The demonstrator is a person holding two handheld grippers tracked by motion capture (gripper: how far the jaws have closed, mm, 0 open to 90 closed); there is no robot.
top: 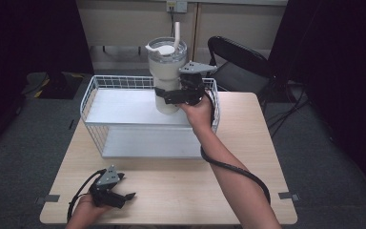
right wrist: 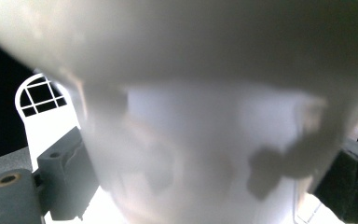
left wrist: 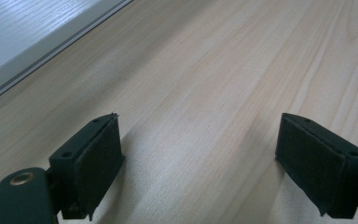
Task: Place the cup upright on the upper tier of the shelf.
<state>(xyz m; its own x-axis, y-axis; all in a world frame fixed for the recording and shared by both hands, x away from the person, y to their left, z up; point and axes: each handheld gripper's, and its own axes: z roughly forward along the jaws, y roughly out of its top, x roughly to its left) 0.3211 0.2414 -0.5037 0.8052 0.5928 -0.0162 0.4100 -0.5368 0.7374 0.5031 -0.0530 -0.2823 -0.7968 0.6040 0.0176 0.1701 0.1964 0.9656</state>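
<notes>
At the bottom left of the high view, nearest the camera, the left gripper [top: 126, 195] rests low on the wooden table [top: 181, 191] in the person's left hand [top: 86, 210], its fingers [left wrist: 93, 163] spread wide with nothing between them; the left gripper view has bare wood grain between the two pads. Above the centre of the frame, the right gripper [top: 164, 95] has its fingers [right wrist: 60, 182] closed around the narrow lower part of a cream tumbler [top: 167, 71], which stands upright over the upper shelf of a white wire rack [top: 124, 107]; whether its base touches the shelf I cannot tell. The tumbler carries a clear lid and a white straw [top: 177, 31]. A black chair [top: 238, 64] stands beyond the table at the upper right.
</notes>
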